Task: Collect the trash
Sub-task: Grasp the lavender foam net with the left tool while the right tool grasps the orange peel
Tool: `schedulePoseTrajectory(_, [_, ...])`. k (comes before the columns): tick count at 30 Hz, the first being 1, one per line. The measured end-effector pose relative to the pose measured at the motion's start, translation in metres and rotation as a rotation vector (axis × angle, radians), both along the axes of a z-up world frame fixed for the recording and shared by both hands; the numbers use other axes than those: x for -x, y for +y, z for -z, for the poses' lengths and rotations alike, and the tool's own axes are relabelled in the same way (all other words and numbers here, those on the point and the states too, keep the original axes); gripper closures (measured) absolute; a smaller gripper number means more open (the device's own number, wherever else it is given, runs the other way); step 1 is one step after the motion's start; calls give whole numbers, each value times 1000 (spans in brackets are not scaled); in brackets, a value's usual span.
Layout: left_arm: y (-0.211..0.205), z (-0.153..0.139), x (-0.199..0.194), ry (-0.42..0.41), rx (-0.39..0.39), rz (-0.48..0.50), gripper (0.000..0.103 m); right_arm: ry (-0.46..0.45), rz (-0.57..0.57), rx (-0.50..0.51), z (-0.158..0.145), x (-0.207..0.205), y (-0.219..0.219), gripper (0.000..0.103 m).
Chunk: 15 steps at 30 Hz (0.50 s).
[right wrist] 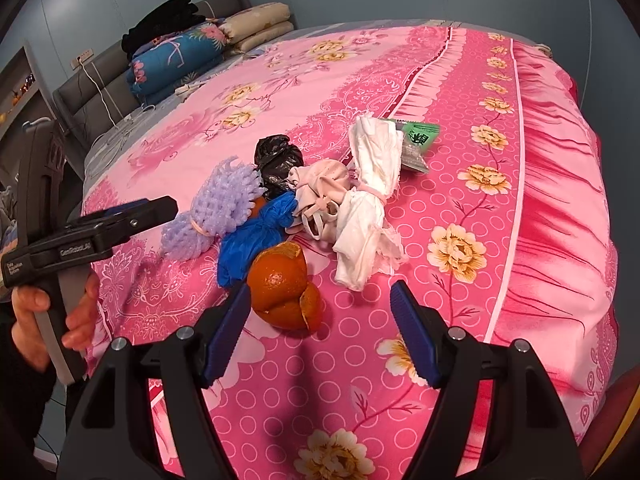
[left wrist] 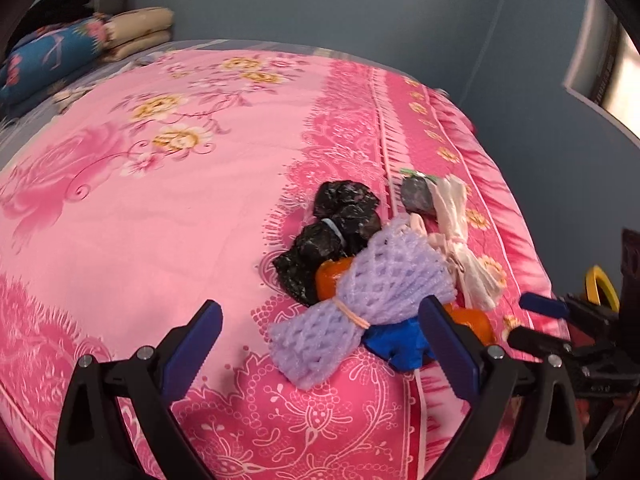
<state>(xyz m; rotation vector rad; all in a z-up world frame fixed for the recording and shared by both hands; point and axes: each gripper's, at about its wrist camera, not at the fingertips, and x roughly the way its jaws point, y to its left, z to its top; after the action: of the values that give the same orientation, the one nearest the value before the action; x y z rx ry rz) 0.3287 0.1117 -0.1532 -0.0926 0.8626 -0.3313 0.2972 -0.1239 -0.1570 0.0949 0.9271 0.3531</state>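
A pile of trash lies on the pink bed cover (left wrist: pixel 160 208). It holds a purple foam net (left wrist: pixel 360 300) (right wrist: pixel 216 208), a black bag (left wrist: pixel 332 236) (right wrist: pixel 278 160), a blue bag (left wrist: pixel 400 344) (right wrist: pixel 256 240), orange peel (right wrist: pixel 286 290) (left wrist: pixel 474 322), a white tied bag (right wrist: pixel 370 204) (left wrist: pixel 464 248), a pinkish mask (right wrist: pixel 320 188) and a green wrapper (right wrist: pixel 416 140). My left gripper (left wrist: pixel 320 344) is open, with the foam net between its fingers. My right gripper (right wrist: pixel 320 336) is open, just short of the orange peel.
Folded quilts and pillows (right wrist: pixel 192 52) lie at the bed's head by a grey headboard (right wrist: pixel 92 84). The bed edge (right wrist: pixel 560 200) drops off on the right. Grey walls surround the bed. A yellow rim (left wrist: pixel 600 284) shows beside the bed.
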Motion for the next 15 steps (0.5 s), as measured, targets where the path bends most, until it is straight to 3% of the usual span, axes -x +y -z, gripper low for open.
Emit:
schedulePoseTrajectory(4, [-9,5,-2,0,-54,96,8,30,-10,15,9,-6,4,34])
schedulePoseTrajectory(9, [-12,8,-8,4,-27,176,10,50,-25,23,16,-11,9,35])
schedulePoseTrajectory(13, [-15,16,-14,21,-15,211,22,63,-31,17,20,-16,11,36])
schedulePoseTrajectory(15, [-16,20,-18,37,8,224,33,68,-34,12,21,-18,12,37])
